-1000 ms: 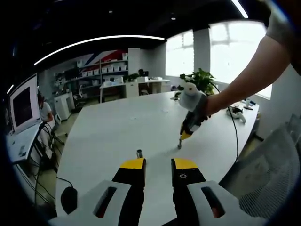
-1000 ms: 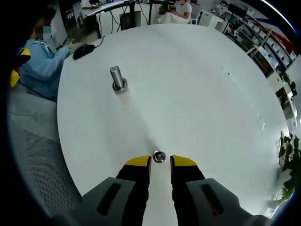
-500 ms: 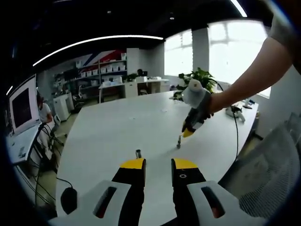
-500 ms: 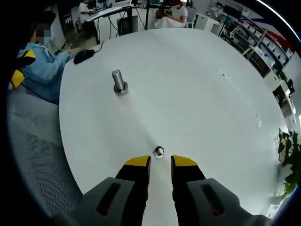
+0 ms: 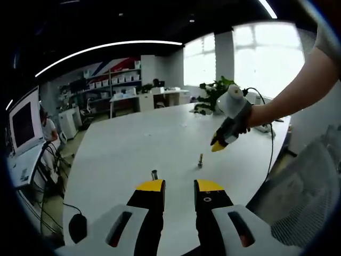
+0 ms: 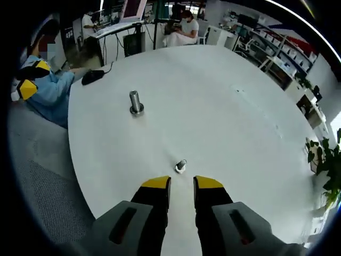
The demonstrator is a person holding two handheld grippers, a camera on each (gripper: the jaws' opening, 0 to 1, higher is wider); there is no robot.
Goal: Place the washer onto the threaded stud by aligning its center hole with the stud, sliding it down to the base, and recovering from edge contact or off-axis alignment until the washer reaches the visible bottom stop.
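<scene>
A short steel threaded stud (image 6: 135, 102) stands upright on the white round table (image 6: 224, 122); in the left gripper view the stud (image 5: 154, 174) sits just beyond my left gripper (image 5: 180, 185), which is open and holds nothing. The small shiny washer (image 6: 180, 166) rests on the table, just ahead of my right gripper (image 6: 181, 184), whose jaws are open and hang above it without touching. In the left gripper view the washer (image 5: 200, 160) lies right of the stud, with the right gripper (image 5: 219, 145) held in a hand up and to the right of it.
A black mouse (image 6: 91, 76) and its cable lie near the table's far-left edge. A blue sleeve (image 6: 50, 88) and the left gripper's yellow tips (image 6: 25, 88) show at the left. Mesh chair (image 5: 298, 208), potted plant (image 5: 213, 93), desks and seated people stand around the table.
My right gripper has risen and drawn back from the washer, which stays on the table. The stud has not moved. The left gripper has stayed nearly still.
</scene>
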